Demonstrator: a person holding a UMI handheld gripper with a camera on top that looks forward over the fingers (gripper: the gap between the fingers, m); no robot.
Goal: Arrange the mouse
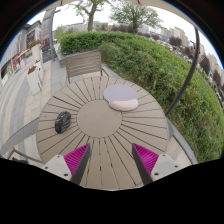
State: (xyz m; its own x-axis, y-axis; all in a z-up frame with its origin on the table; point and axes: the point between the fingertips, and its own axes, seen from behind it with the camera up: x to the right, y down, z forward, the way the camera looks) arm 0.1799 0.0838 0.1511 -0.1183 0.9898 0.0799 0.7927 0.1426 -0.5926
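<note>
Hand-held gripper (110, 160) wide open, empty, above table (100, 120).

Dark mouse (63, 122) beyond left tong

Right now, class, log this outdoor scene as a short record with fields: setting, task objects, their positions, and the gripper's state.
setting: round slatted wooden table outdoors, chair behind it, hedge beyond
mouse: dark mouse near the table's left edge
mouse pad: pale mouse pad on the far right part of the table
relation: mouse and mouse pad lie apart, not touching
gripper: gripper open, holding nothing, above the table's near edge
</note>
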